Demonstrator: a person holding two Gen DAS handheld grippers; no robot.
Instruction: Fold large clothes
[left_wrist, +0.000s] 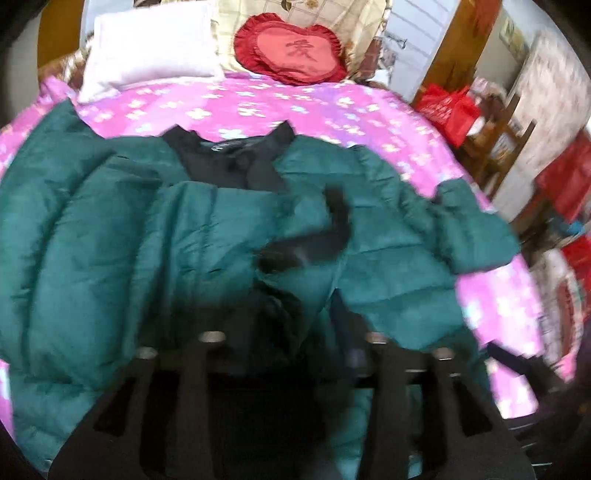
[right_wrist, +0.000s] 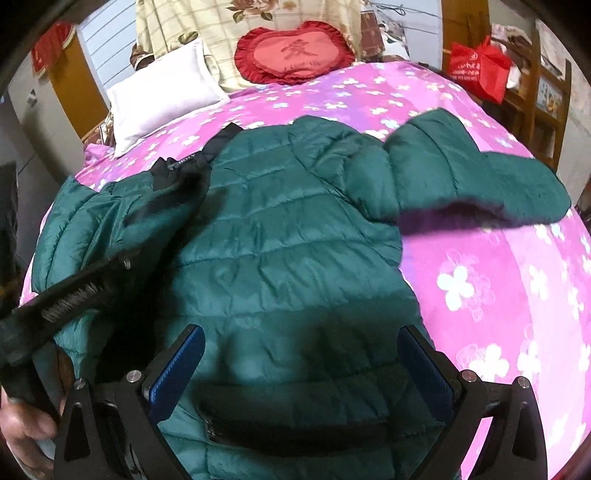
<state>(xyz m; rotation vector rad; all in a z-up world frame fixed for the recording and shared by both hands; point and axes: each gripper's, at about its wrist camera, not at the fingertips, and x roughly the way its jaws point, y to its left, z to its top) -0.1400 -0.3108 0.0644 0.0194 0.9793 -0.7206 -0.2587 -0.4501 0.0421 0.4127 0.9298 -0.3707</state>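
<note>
The green jacket (right_wrist: 280, 236) lies spread on the pink bedspread (right_wrist: 480, 280), one sleeve (right_wrist: 476, 177) flung out to the side, black collar (left_wrist: 225, 158) toward the pillows. The left gripper (left_wrist: 291, 343) pinches a fold of the jacket front. The right gripper (right_wrist: 301, 365) hovers over the hem, blue pads (right_wrist: 177, 365) wide apart. A white pillow (right_wrist: 162, 92) and red cushion (right_wrist: 295, 51) sit at the bed's head.

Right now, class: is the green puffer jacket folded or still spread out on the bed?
Mostly spread. The jacket lies across the pink bedspread, one sleeve stretched sideways; only the front panel near the collar is lifted.
</note>
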